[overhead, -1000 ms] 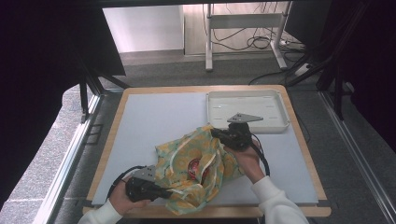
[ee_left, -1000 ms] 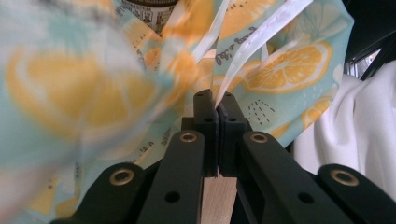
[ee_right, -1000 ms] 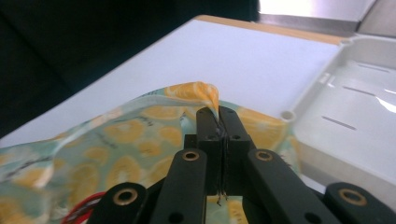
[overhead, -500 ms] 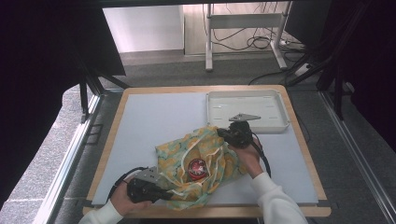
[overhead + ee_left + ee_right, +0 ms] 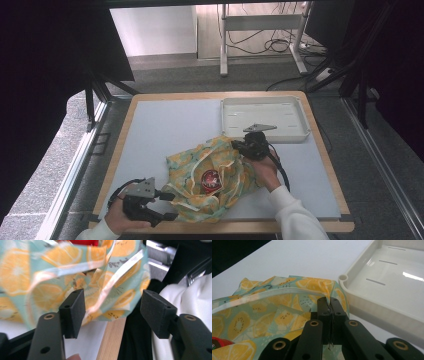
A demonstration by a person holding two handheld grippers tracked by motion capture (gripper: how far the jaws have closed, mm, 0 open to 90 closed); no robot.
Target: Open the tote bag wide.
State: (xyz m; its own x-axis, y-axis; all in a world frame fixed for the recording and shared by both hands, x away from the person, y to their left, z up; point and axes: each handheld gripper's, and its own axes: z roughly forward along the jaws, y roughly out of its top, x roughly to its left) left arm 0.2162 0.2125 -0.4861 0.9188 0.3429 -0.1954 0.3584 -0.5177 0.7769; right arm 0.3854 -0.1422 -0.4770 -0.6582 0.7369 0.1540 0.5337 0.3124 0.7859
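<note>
step: spreading lemon-print cloth [image 5: 210,175] | right gripper [image 5: 248,145] clenched on cloth's far edge | left gripper [image 5: 167,206] released, jaws apart | next: clamp near hem [image 5: 117,277]

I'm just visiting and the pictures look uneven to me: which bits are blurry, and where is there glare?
Left gripper view: the lemon-print cloth up close is soft and smeared, while the black jaws look sharper. Right gripper view: bright reflections streak the floor of the white tray; the cloth's near edge is slightly soft. High view: the table is evenly lit, and the surroundings fall into deep shadow.
</note>
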